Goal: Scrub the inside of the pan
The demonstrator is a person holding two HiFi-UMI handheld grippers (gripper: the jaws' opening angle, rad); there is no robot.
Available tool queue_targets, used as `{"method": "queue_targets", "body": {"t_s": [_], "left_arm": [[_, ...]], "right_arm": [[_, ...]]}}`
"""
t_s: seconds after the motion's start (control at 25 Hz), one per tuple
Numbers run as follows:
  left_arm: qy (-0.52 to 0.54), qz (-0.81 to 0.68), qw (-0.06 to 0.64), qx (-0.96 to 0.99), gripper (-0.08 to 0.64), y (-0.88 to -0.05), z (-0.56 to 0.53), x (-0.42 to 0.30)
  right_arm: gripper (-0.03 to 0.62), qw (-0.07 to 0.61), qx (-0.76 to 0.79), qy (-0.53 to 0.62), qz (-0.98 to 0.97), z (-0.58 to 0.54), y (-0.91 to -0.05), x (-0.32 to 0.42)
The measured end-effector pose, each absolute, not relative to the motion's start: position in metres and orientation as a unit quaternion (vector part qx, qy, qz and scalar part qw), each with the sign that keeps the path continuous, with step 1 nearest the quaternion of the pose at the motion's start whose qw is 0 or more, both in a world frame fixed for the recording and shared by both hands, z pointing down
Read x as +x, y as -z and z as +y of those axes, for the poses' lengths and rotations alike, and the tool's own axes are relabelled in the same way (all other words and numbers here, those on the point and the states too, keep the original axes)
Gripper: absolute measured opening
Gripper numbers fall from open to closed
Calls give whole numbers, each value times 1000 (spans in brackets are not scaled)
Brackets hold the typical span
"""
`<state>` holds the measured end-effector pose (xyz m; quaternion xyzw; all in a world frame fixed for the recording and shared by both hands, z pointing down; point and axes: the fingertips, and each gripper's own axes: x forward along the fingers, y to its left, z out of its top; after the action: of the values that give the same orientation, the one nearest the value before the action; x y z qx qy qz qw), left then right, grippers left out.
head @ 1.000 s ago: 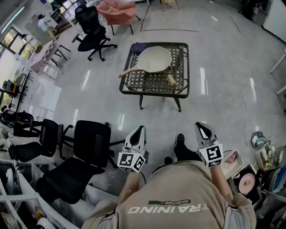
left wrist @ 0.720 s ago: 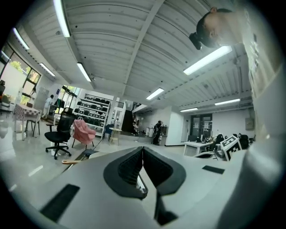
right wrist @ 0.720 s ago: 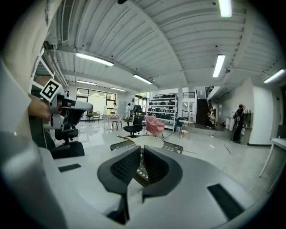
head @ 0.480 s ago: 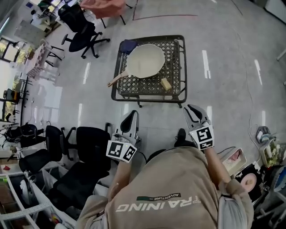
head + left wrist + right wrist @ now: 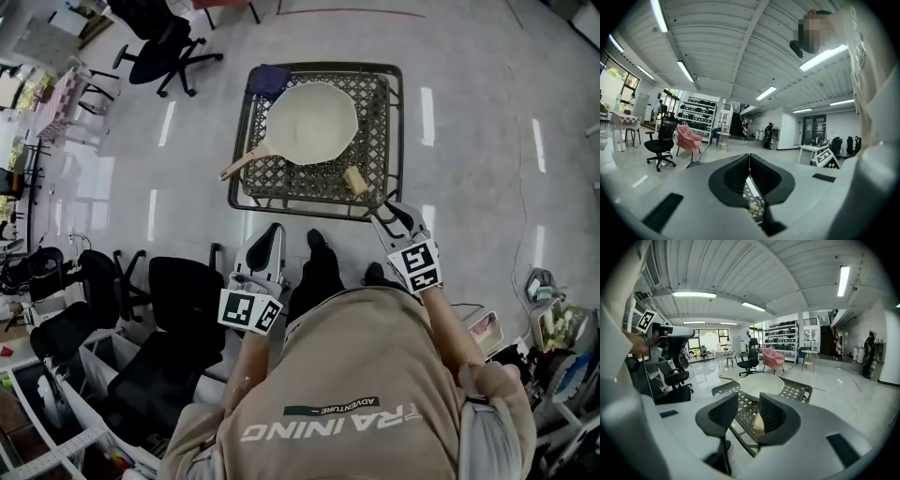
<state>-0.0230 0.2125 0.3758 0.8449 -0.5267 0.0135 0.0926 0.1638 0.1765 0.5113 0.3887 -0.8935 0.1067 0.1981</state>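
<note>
A cream pan [image 5: 310, 122] with a wooden handle [image 5: 238, 167] lies on the low wicker table [image 5: 384, 112]. A tan sponge [image 5: 355, 180] rests near the table's front right corner. My right gripper [image 5: 386, 212] hangs just short of that corner, its jaws opening, with nothing between them. In the right gripper view, the gripper [image 5: 747, 399] faces the pan [image 5: 761, 384], and the sponge [image 5: 758, 423] shows past the gap. My left gripper [image 5: 273, 232] is held back over the floor. Its tips [image 5: 749, 155] meet, shut and empty.
A blue cloth [image 5: 267, 80] lies at the table's far left corner. Black office chairs [image 5: 187, 305] stand close on my left, another chair [image 5: 159, 37] beyond the table. Clutter [image 5: 553, 319] sits on the floor at the right. The person's shoe [image 5: 317, 246] is near the table's front edge.
The person has walked up to the table, which now lies close ahead. The right gripper has reached the table's front right corner and its jaws have opened. The left gripper stays shut.
</note>
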Motion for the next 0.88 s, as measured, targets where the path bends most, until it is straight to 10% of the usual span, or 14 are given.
{"method": "queue_targets", "body": {"t_s": [0.88], "left_arm": [[-11, -453, 127, 882, 18, -392, -4, -124]], "right_arm": [[167, 377, 405, -186, -812, 66, -670, 104]]}}
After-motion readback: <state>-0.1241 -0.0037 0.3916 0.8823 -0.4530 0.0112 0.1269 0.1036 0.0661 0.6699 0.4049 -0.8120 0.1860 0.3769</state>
